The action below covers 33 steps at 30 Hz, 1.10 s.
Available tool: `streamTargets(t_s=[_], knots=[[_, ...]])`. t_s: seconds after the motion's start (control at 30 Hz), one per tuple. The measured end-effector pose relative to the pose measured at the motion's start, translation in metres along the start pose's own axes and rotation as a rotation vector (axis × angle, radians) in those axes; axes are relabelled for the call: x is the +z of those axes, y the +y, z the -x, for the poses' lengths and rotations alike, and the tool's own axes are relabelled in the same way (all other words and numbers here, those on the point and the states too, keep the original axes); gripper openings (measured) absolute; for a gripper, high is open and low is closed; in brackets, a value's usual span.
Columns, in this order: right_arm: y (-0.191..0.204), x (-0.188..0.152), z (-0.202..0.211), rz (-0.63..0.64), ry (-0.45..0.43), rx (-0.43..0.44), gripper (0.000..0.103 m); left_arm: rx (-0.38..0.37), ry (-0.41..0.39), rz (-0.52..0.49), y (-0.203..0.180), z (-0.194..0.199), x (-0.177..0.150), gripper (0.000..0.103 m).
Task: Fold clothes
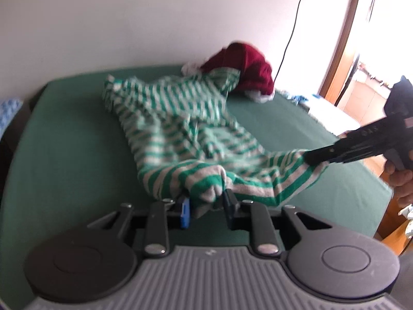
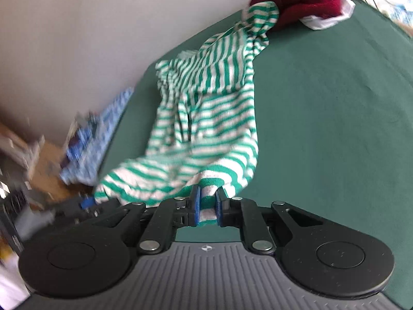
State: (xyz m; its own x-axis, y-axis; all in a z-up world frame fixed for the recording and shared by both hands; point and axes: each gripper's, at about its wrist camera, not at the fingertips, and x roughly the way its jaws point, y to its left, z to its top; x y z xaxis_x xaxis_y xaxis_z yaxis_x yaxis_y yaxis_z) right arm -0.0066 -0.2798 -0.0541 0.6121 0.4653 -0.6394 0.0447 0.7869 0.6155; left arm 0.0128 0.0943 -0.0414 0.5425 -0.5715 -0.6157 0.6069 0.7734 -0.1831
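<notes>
Jaws of both grippers, left (image 1: pixel 205 204) and right (image 2: pixel 206 206), pinch near corners of striped garment (image 1: pixel 178 126); long axis runs away across bed (image 1: pixel 64 134).

No readable words or numbers in either view, faint blurred pale lettering on the side of the right gripper (image 1: pixel 316 158) in the left wrist view, too smeared to make out, small round emblem on its grey body in the right wrist view

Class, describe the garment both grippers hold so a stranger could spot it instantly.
Find the dark green bed sheet. The green-and-white striped fabric garment lies crumpled along it, near edge pinched. Stripes set it apart from the plain dark red garment behind.
</notes>
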Motion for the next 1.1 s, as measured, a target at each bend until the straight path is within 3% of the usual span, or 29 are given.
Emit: streamTargets(t_s=[0.2,0.3,0.37,0.47,0.67,0.8,0.9,0.97,1.0,1.03,1.07,1.1], knots=[[-0.011,0.050,-0.012,-0.175,-0.091,0.094,0.007,0.001,-0.059,0.047,0.023,-0.019,0.048,0.021],[-0.015,0.077,-0.032,-0.184,-0.132,0.102,0.007,0.042,-0.076,0.044,0.037,-0.040,0.067,0.021],[-0.018,0.093,-0.045,-0.188,-0.153,0.105,0.007,0.072,-0.075,0.053,0.048,-0.057,0.078,0.008],[-0.025,0.115,-0.068,-0.185,-0.170,0.091,0.007,0.118,-0.055,0.088,0.070,-0.083,0.090,0.008],[-0.036,0.143,-0.114,-0.154,-0.172,0.065,0.007,0.174,-0.011,0.139,0.098,-0.122,0.098,0.008],[-0.042,0.147,-0.140,-0.125,-0.167,0.003,0.007,0.210,0.015,0.131,0.106,-0.143,0.097,0.010],[-0.048,0.144,-0.149,-0.114,-0.182,0.001,0.003,0.191,0.038,0.151,0.112,-0.145,0.095,0.010],[-0.049,0.147,-0.142,-0.101,-0.172,0.009,0.012,0.166,0.025,0.169,0.114,-0.131,0.092,0.015],[-0.050,0.147,-0.131,-0.106,-0.189,0.006,0.019,0.157,0.016,0.174,0.114,-0.122,0.090,0.026],[-0.052,0.147,-0.121,-0.111,-0.207,0.002,0.033,0.153,0.013,0.173,0.113,-0.111,0.086,0.036],[-0.052,0.144,-0.106,-0.105,-0.227,-0.018,0.044,0.137,0.018,0.176,0.111,-0.101,0.081,0.038],[-0.051,0.142,-0.092,-0.098,-0.248,-0.038,0.044,0.110,0.032,0.182,0.108,-0.092,0.075,0.040]])
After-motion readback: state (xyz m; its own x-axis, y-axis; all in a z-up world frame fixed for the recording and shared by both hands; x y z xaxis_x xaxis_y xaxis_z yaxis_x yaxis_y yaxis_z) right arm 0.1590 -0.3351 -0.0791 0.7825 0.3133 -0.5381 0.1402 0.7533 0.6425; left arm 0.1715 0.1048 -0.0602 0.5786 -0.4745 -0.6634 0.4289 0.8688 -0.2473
